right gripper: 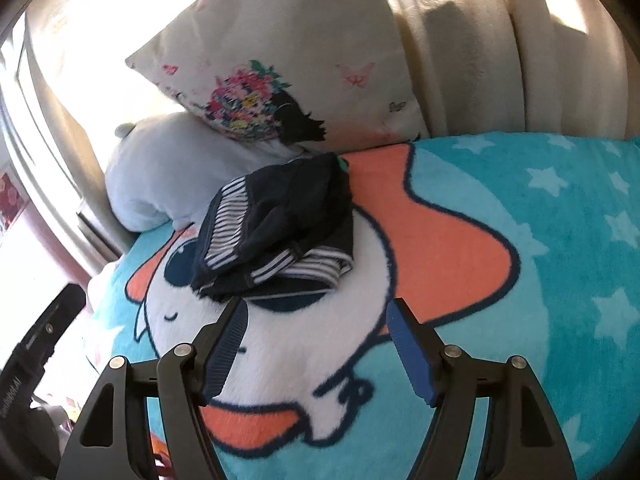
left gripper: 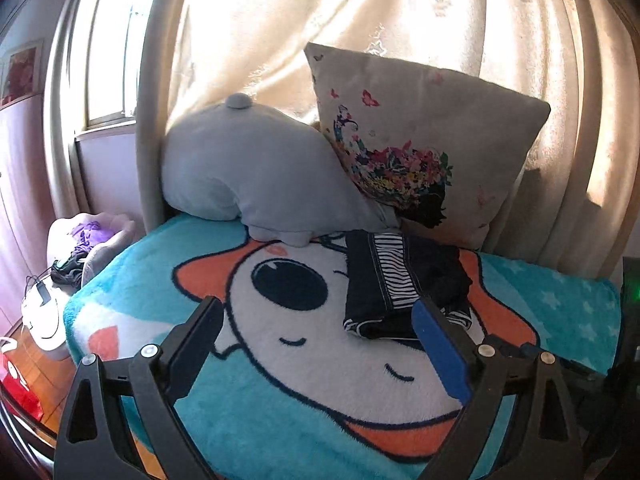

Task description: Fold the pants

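The dark navy pants (left gripper: 396, 280) with black-and-white striped side panels lie folded in a compact bundle on the cartoon blanket (left gripper: 320, 360), just below the pillows. They also show in the right wrist view (right gripper: 276, 228). My left gripper (left gripper: 320, 312) is open and empty, held above the blanket short of the pants, its right finger near the bundle's lower right corner. My right gripper (right gripper: 316, 312) is open and empty, just in front of the bundle's near edge, not touching it.
A grey plush pillow (left gripper: 248, 172) and a beige butterfly cushion (left gripper: 424, 152) lean against the curtain (left gripper: 320, 20) behind the pants. A bedside table (left gripper: 36, 344) with clutter stands at the left. The other gripper's body (right gripper: 36, 344) shows at the left edge.
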